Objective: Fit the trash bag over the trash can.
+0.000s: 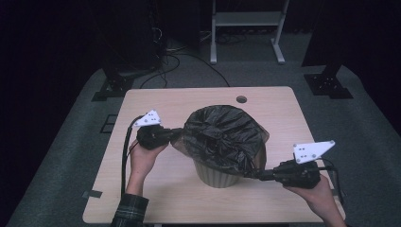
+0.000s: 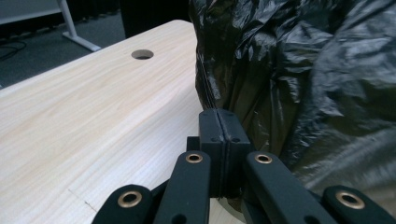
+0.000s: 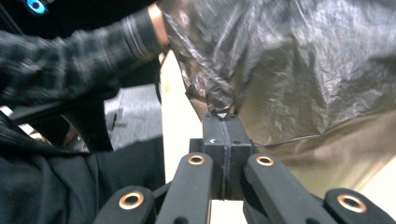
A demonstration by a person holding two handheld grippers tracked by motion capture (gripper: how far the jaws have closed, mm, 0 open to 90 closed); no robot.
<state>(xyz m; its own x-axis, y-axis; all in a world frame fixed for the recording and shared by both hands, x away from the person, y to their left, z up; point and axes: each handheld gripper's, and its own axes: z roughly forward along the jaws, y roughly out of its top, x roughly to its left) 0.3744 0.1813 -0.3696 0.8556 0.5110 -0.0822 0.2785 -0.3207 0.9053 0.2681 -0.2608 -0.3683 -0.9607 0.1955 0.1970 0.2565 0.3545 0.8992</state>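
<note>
My left claw [image 1: 176, 135] is clamped tight on the black bag's [image 1: 222, 137] edge; my right claw [image 1: 253, 175] pinches its opposite edge, over the bin [image 1: 215, 176] on the counter [image 1: 156, 106].

The surface [image 1: 156, 189] is a pale wood-grain top with rounded corners, standing on grey carpeted floor [image 1: 71, 156]. A round cable hole [image 1: 241, 100] sits near its far edge (a little right of centre). One thing stands directly on it: a ribbed beige bin [image 1: 215, 176], roughly in the middle, with a black plastic bag [image 1: 222, 135] draped over its rim. A strip of dark tape [image 1: 92, 194] sticks to the near left edge.
</note>
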